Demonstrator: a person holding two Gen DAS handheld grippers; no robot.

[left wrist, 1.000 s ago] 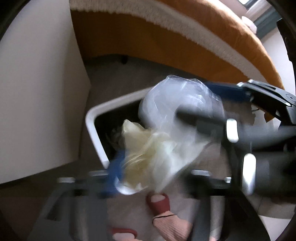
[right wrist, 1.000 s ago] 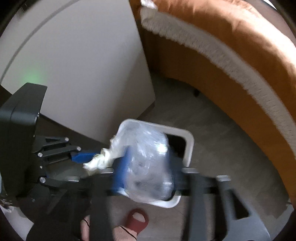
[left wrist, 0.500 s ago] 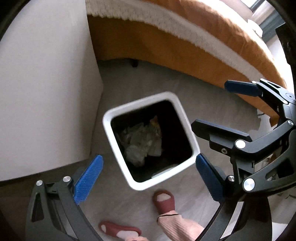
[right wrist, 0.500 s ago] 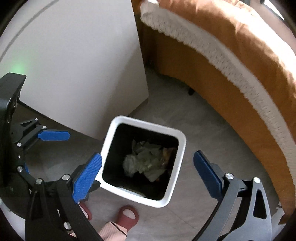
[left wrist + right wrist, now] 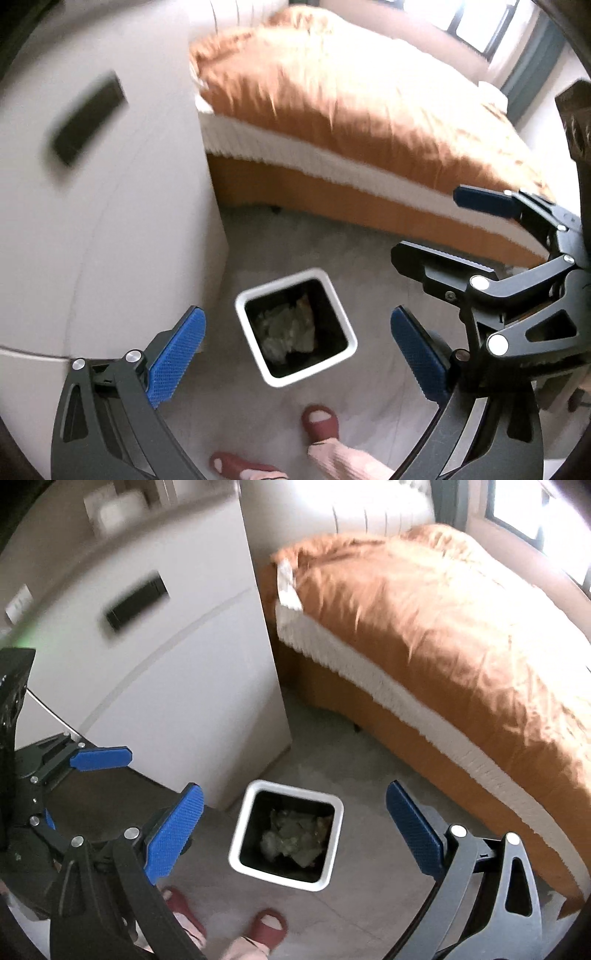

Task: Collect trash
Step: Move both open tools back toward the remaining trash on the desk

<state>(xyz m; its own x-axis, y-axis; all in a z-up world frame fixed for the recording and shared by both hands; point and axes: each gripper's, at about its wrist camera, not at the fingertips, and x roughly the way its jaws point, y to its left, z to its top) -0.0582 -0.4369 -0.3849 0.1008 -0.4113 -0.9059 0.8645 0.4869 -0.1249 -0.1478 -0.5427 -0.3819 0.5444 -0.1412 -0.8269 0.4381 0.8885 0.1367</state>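
Observation:
A white square bin (image 5: 348, 334) with a black inside stands on the floor below me, also in the right wrist view as the bin (image 5: 240, 832). Crumpled plastic and paper trash (image 5: 288, 330) lies at its bottom, the same trash (image 5: 293, 836) showing from the right. My left gripper (image 5: 297, 350) hangs high above the bin, open, nothing between its blue pads. My right gripper (image 5: 295, 832) is likewise open and empty above the bin. The right gripper (image 5: 447, 242) shows at the right edge of the left view; the left gripper (image 5: 74, 794) shows at the lower left of the right view.
A white cabinet (image 5: 177, 657) stands left of the bin, with a dark flat object (image 5: 135, 600) on top. A bed with an orange cover (image 5: 443, 627) runs along the right. The person's feet in red slippers (image 5: 319, 422) stand just before the bin on grey floor (image 5: 369, 775).
A second ago both grippers held crumpled plastic over the bin. They opened, the trash fell in, and both grippers have since risen well above the bin.

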